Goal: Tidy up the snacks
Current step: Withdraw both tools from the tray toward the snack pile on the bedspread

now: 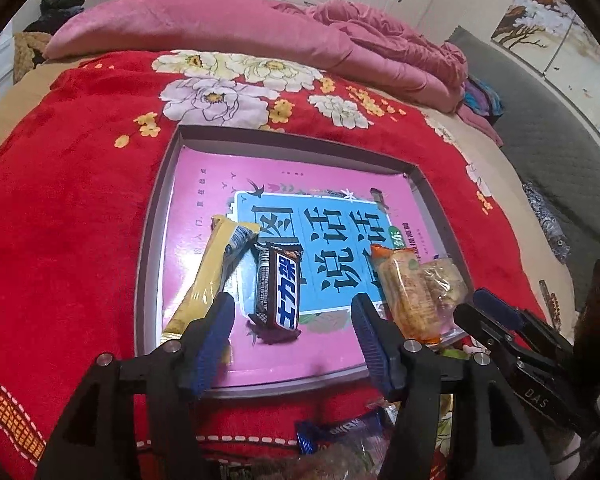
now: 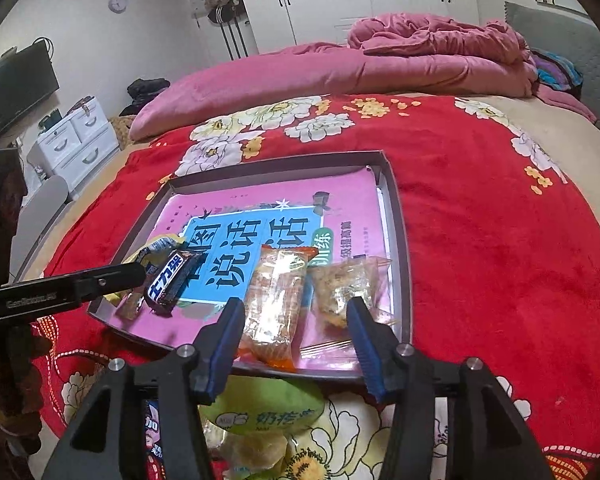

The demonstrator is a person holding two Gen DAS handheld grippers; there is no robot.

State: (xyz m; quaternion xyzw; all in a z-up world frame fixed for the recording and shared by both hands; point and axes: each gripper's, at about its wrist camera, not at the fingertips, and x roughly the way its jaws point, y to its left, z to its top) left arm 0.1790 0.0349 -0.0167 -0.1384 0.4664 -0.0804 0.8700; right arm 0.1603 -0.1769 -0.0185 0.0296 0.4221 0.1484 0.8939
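Bed (image 2: 500,240) under a red floral blanket (image 1: 80,220), pink quilt (image 2: 340,68) bunched at the far end. Shallow grey tray (image 1: 152,240) sits on the blanket, pink book (image 1: 204,176) lying flat inside. Four snacks lie on the book in a rough row: yellow wafer bar (image 1: 212,272) far left, dark chocolate bar (image 1: 278,288) beside it, orange cracker pack (image 2: 272,308), clear cookie packet (image 2: 344,288) far right. More wrapped snacks wait on the blanket near the tray's front edge, including a green packet (image 2: 268,408) and a blue wrapper (image 1: 340,428). Left gripper (image 1: 294,316) fingers apart, astride the chocolate bar, not touching it. Right gripper (image 2: 296,320) fingers apart too, cracker pack and cookie packet between them, nothing gripped.
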